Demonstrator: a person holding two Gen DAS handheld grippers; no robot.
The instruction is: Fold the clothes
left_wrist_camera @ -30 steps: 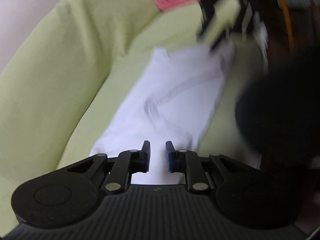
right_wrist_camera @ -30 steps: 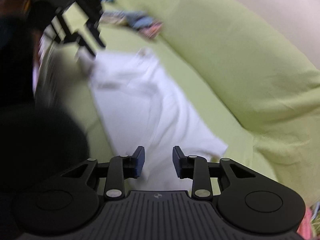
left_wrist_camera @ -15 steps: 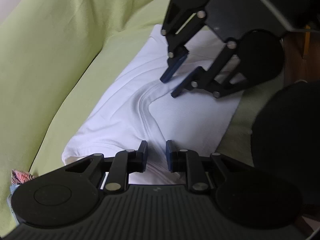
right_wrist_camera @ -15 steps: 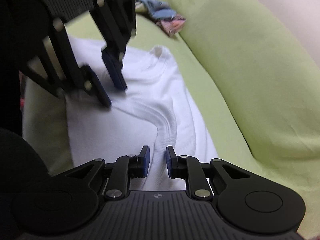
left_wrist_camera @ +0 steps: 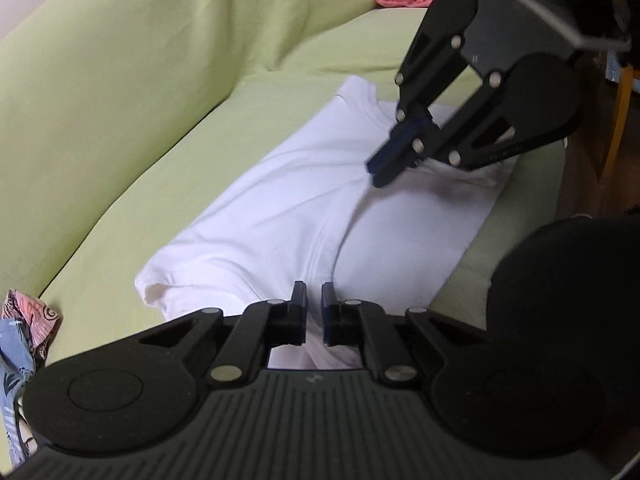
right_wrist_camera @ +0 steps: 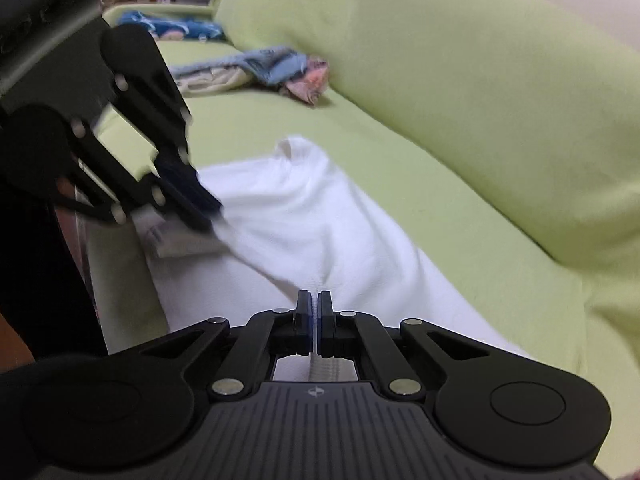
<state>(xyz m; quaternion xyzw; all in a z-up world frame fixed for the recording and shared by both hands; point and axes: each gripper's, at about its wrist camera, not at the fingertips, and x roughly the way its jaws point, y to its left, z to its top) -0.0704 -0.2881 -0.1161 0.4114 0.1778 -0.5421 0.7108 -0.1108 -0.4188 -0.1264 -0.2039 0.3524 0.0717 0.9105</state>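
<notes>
1. A white shirt (left_wrist_camera: 280, 216) lay on the green sofa (left_wrist_camera: 120, 120).
2. Left tongs (left_wrist_camera: 314, 308) pinched the shirt's collar fold.
3. Right tongs (right_wrist_camera: 314, 312) clamped the same fold's other end.

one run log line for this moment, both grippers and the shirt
phase: fold pinch | left gripper: shut on white shirt | right gripper: shut on white shirt | surface: green sofa

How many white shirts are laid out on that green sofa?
1. The white T-shirt lies on the sofa seat, pinched by both the left gripper and right gripper. The clothes piles at either end could hide others.
</notes>
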